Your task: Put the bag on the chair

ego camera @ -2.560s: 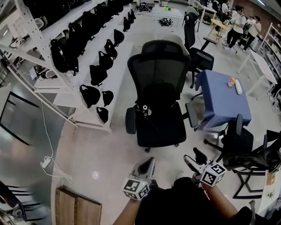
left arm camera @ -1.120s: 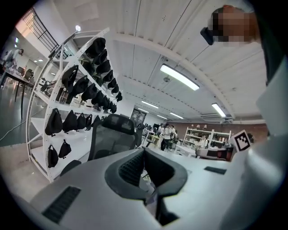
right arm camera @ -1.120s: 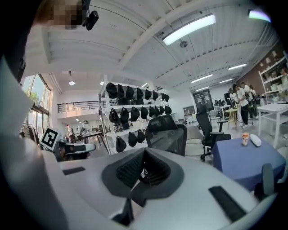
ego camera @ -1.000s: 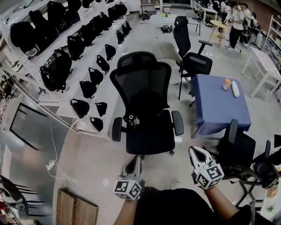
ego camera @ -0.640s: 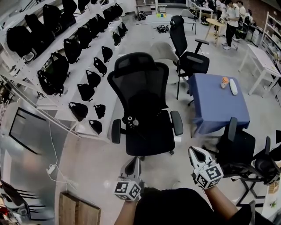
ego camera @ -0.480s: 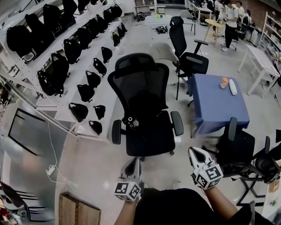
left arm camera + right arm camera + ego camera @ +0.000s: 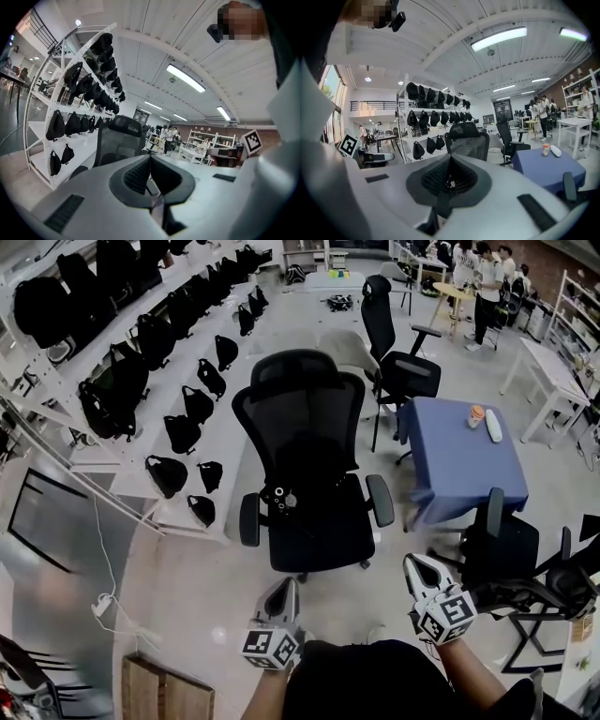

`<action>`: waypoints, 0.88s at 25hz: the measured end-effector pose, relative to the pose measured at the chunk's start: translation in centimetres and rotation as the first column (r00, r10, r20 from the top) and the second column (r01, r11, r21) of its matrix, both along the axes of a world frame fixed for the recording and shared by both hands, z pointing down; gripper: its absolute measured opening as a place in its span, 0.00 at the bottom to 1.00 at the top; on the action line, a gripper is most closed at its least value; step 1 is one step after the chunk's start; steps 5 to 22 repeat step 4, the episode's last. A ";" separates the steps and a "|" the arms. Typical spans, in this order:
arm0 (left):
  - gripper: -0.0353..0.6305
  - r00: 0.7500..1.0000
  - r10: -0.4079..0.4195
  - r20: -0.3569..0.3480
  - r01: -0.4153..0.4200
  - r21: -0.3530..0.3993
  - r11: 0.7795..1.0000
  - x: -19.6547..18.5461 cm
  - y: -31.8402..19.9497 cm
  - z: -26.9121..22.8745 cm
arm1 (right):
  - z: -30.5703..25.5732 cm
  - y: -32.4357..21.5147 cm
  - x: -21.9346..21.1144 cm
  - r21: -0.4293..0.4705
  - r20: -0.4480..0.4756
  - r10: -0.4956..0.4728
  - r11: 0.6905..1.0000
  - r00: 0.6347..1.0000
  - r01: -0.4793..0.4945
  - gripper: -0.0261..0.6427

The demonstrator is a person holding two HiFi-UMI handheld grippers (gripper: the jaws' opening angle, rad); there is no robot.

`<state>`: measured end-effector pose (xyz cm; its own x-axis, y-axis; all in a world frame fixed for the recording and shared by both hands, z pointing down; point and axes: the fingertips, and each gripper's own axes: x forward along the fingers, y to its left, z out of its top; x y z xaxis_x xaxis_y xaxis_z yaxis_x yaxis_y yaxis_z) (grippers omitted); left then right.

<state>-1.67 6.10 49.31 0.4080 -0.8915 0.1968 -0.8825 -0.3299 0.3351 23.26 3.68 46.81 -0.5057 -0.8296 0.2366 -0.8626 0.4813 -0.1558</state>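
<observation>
A black mesh office chair (image 7: 309, 474) stands in front of me, with a small black-and-white object (image 7: 279, 500) on the left of its seat. Several black bags (image 7: 166, 474) hang and sit on the white shelf rack (image 7: 112, 451) to its left. My left gripper (image 7: 286, 589) is shut and empty, low in the head view, short of the chair's base. My right gripper (image 7: 418, 567) is also shut and empty, to the right of it. The left gripper (image 7: 150, 160) points at the chair (image 7: 117, 140) and the bags (image 7: 70, 124). The right gripper (image 7: 449, 161) faces the chair (image 7: 466, 138).
A blue-covered table (image 7: 459, 456) with a cup (image 7: 476, 415) stands right of the chair. More black chairs (image 7: 398, 362) (image 7: 502, 549) stand behind and to the right. A wooden box (image 7: 164, 685) and a floor cable (image 7: 103, 596) lie at the lower left. People stand far back.
Both grippers stay shut and nearly still. The head view has drifted slightly, so the chair and the shelf sit a little differently in the picture.
</observation>
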 end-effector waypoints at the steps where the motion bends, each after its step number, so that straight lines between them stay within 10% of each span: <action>1: 0.07 1.000 0.002 -0.003 -0.002 -0.001 1.000 -0.6 0.0 0.0 | 0.1 0.0 -0.5 0.001 -0.001 0.001 1.000 1.000 -0.001 0.04; 22: 0.07 1.000 0.008 -0.010 -0.008 -0.003 1.000 -2.4 -0.3 0.2 | 0.2 0.1 -2.3 0.003 -0.005 0.001 1.000 1.000 -0.001 0.04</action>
